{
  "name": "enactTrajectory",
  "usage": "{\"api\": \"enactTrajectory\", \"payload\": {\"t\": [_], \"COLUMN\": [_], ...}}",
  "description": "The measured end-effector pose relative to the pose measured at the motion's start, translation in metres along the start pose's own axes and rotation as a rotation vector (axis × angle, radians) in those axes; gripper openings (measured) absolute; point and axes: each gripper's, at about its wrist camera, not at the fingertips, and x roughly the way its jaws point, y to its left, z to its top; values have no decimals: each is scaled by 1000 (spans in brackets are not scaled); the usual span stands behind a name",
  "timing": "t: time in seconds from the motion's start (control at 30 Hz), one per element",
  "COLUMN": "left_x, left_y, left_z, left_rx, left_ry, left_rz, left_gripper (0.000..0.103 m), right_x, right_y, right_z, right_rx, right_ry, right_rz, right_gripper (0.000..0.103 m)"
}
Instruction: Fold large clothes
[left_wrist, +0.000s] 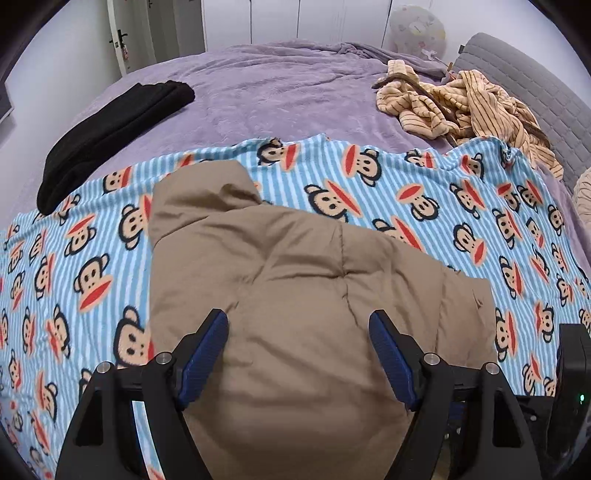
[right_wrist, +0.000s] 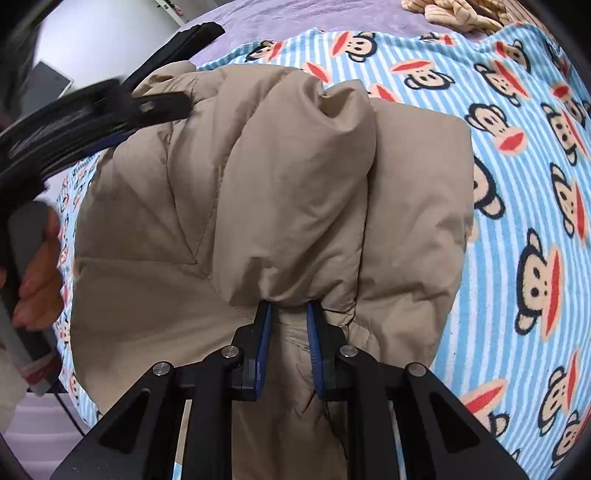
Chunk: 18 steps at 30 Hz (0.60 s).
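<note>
Items counted on the bed:

- One tan padded jacket (left_wrist: 295, 295), lying on the patterned blanket.
- One blue-and-white striped fleece blanket (left_wrist: 443, 206) printed with monkey faces.
- One purple bedspread (left_wrist: 277, 92) beneath it.
- One black folded garment (left_wrist: 114, 136) at the far left.
- One heap of cream striped clothing (left_wrist: 461, 107) at the far right; the number of pieces within it cannot be told.
- Two grippers: one left gripper (left_wrist: 299, 328), one right gripper (right_wrist: 290, 308).
- One hand (right_wrist: 37, 273) visible, on the left gripper's handle.

Home bedroom, bed (left_wrist: 295, 92), monkey-print blanket (left_wrist: 406, 192)
</note>
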Motion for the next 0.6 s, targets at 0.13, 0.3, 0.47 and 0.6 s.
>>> {"api": "enactTrajectory", "payload": {"t": [0.13, 0.3, 0.47, 0.6], "left_x": [-24, -56, -93, -120], "left_y": [16, 38, 58, 70], "left_z": [-22, -51, -70, -79], "left_rx": [-23, -61, -102, -140], "left_ry": [35, 66, 29, 24], "left_rz": [19, 49, 115, 133], "left_gripper": [80, 80, 103, 103], "right_x": [5, -14, -52, -80], "right_y": [-6, -4, 13, 29], "right_z": [8, 15, 6, -5], "right_rx": [44, 114, 153, 162], "right_ry": [12, 19, -29, -86], "right_rz": [6, 1, -33, -74], "right_gripper": [20, 25, 54, 58]}}
